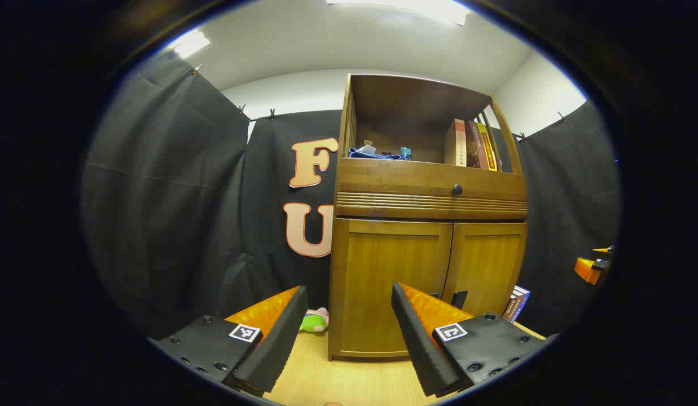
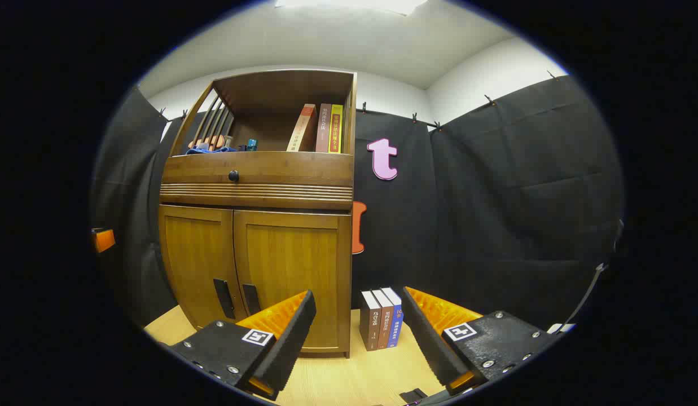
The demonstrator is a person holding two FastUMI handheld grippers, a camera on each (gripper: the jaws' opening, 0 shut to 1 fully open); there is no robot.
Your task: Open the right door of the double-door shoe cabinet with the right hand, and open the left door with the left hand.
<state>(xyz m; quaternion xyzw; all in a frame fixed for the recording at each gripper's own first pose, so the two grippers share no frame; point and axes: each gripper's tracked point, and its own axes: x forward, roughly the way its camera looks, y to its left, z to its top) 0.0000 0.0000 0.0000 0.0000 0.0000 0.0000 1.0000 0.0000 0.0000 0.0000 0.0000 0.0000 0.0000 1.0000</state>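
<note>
Both doors are closed: the right door (image 2: 292, 276) sits at centre-left of the right gripper view, the left door (image 1: 391, 282) at centre of the left gripper view. Your right gripper (image 2: 354, 332) and left gripper (image 1: 349, 327) are spread apart and hold nothing. The two dark handles (image 2: 236, 298) stand just beside each other, so I think you may catch the wrong one.

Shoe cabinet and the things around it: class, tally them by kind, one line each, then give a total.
Cabinet doors: 2
Door handles: 2
Drawer knob: 1
Books on the top shelf: 3
Books standing on the floor: 3
Plush toy: 1
Total: 12
</note>
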